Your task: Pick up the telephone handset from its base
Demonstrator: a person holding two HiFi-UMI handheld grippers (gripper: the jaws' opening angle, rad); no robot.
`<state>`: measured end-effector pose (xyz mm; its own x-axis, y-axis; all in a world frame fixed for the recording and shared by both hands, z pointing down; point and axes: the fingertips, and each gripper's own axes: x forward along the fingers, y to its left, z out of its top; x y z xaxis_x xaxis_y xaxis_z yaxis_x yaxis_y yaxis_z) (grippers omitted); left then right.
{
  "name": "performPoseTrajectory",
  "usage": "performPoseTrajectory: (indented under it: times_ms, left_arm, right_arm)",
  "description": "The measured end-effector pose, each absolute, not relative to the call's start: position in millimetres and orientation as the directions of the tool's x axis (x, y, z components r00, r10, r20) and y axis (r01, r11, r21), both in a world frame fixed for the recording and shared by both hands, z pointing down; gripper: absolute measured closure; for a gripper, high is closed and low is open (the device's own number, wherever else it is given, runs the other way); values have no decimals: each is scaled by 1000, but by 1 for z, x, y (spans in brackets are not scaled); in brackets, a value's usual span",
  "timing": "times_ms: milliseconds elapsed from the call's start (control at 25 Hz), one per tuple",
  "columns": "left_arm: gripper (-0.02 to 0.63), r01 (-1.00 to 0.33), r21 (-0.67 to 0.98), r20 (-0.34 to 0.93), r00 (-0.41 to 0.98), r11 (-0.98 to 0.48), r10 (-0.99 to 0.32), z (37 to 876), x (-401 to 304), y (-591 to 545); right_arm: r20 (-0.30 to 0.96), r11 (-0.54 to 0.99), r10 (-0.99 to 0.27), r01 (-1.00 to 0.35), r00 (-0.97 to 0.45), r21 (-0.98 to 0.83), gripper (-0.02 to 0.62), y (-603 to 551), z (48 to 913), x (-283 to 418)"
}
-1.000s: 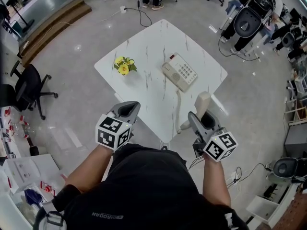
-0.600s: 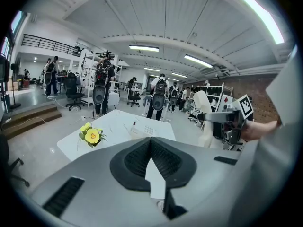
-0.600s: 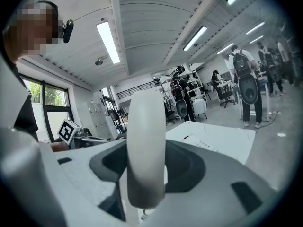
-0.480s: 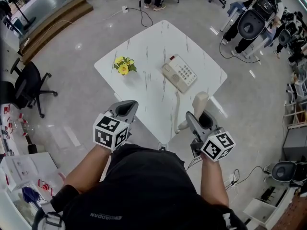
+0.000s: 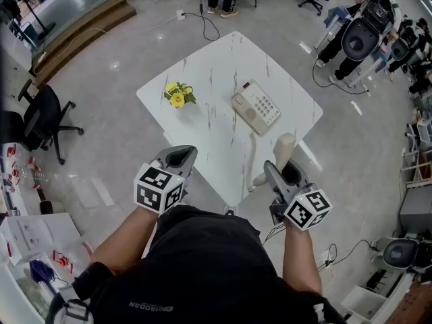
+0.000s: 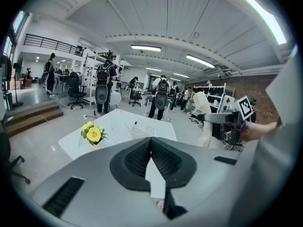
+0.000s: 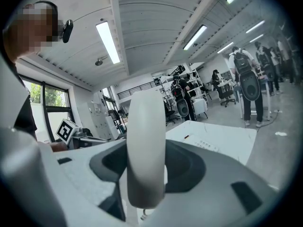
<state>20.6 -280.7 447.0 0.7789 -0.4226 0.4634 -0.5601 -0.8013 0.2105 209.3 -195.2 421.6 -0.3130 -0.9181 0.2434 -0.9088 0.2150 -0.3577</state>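
The cream telephone base [image 5: 256,106] with its keypad lies on the white marble table [image 5: 216,73], its cradle bare. The cream handset [image 5: 284,147] is off the base, held upright beyond the table's near right edge, and my right gripper [image 5: 282,169] is shut on it. A cord [image 5: 252,155] runs from the base toward the handset. In the right gripper view the handset [image 7: 146,145] stands between the dark pads. My left gripper [image 5: 179,156] hovers at the table's near left edge, shut and holding nothing [image 6: 151,139]. The left gripper view also shows the handset [image 6: 204,113].
A small pot of yellow flowers [image 5: 177,94] sits on the table's left side. A black office chair [image 5: 40,123] stands at the left. People with backpack rigs [image 5: 361,36] stand at the far right. Cables [image 5: 202,19] trail on the floor beyond the table.
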Motion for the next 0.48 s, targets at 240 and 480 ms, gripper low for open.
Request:
performPoseTrajectory:
  times_ms: [240, 480]
  left_arm:
    - [603, -561, 210, 466, 777, -801, -423, 447, 19, -281]
    - [603, -565, 204, 471, 773, -799, -426, 447, 18, -281]
  right_arm:
    - [248, 215, -916, -909, -314, -358, 382, -196, 424, 210]
    - [252, 219, -914, -909, -319, -356, 382, -195, 423, 213]
